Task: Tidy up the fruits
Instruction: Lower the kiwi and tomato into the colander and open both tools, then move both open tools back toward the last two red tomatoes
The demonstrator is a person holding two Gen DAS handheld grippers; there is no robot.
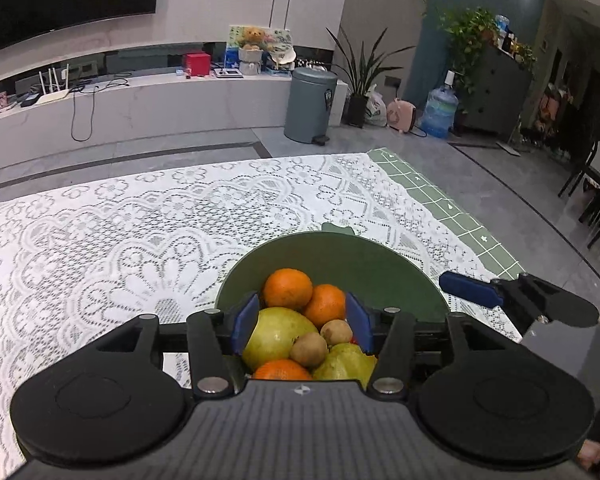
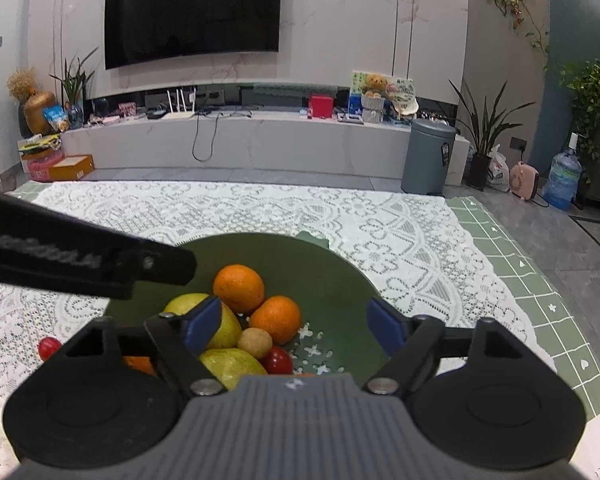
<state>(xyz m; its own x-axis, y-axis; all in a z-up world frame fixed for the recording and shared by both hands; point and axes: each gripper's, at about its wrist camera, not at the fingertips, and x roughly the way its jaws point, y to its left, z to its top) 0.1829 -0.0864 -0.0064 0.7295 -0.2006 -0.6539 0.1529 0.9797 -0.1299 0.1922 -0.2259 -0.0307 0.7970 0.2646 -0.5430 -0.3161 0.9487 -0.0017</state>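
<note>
A green bowl (image 1: 352,256) (image 2: 340,264) stands on the lace cloth and holds the fruit. In it are two oranges (image 1: 288,288) (image 2: 239,288), a large yellow-green fruit (image 1: 278,338) (image 2: 230,330), a pear (image 1: 346,364) (image 2: 230,366), small brown fruits (image 1: 309,350) (image 2: 254,343) and a red cherry tomato (image 2: 278,360). My left gripper (image 1: 301,307) hangs open over the pile, its blue pads clear of the fruit. My right gripper (image 2: 296,308) is open wide above the bowl's near side, holding nothing. Another cherry tomato (image 2: 49,347) lies on the cloth left of the bowl.
The white lace cloth (image 1: 120,240) covers the table, over a green grid mat (image 2: 532,300) showing along the right edge. The left gripper's black arm (image 2: 100,260) crosses the right wrist view. On the floor beyond are a grey bin (image 2: 428,156) and a TV console.
</note>
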